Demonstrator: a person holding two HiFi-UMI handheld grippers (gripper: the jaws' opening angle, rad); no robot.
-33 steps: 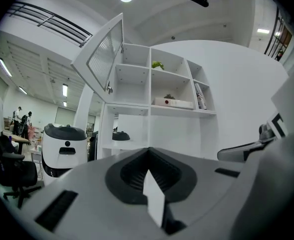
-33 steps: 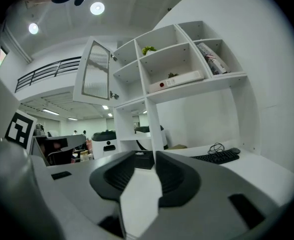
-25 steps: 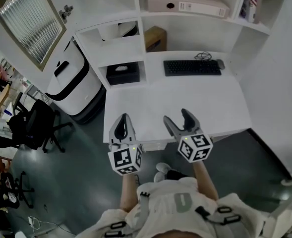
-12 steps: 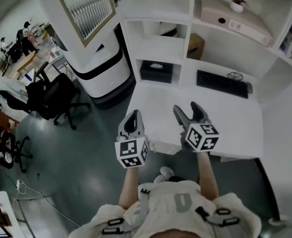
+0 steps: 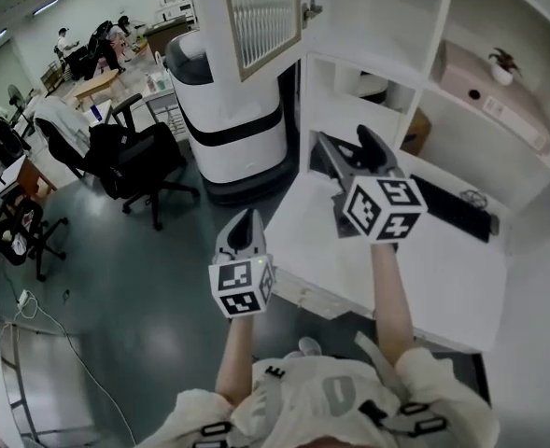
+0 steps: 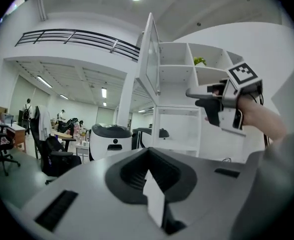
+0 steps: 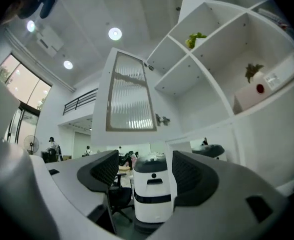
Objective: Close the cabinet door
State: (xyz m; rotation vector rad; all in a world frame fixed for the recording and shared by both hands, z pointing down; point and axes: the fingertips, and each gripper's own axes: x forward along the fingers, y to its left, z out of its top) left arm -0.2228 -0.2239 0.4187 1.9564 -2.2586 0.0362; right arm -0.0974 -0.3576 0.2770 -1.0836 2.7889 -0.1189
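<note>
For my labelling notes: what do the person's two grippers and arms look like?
The left gripper and the right gripper are grey, with dark ribbed pads. Each carries a white cube printed with black square markers. Forearms are bare; the person wears a light top with black buckles.

I can read no words or numbers anywhere. The pale label on the box above the desk is too small to read. The cube on my left gripper and the one on my right gripper bear only black-and-white square patterns.
</note>
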